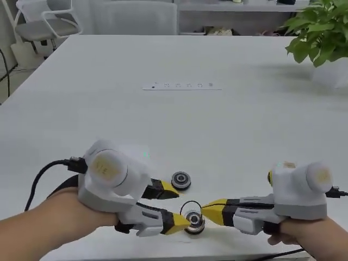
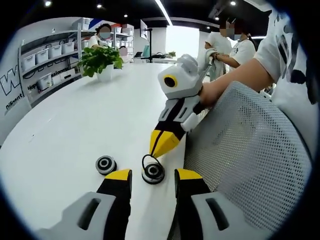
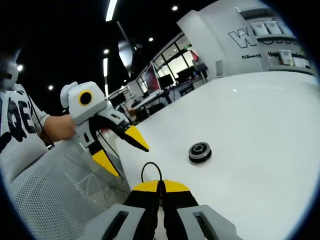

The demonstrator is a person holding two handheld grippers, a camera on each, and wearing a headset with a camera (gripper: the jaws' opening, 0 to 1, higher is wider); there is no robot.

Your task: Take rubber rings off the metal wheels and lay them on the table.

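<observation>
Two metal wheels lie near the table's front edge. My right gripper [image 1: 205, 207] [image 3: 160, 184] is shut on a thin black rubber ring [image 1: 190, 207] [image 2: 148, 160] [image 3: 151, 172], which stands up as a loop over the nearer wheel [image 1: 194, 221] [image 2: 153, 173]. I cannot tell whether the ring still hooks that wheel. My left gripper [image 1: 176, 207] [image 2: 153, 176] is open, one jaw on either side of this wheel without touching it. The second wheel [image 1: 181, 180] [image 2: 106, 164] [image 3: 200, 151] keeps its black ring and lies flat a little farther in.
The white table [image 1: 179, 125] stretches far ahead, with a small strip [image 1: 182, 86] at its middle. A potted plant [image 1: 321, 30] stands at the back right and a chair [image 1: 43, 22] at the back left. A mesh chair back [image 2: 250, 150] is close behind the front edge.
</observation>
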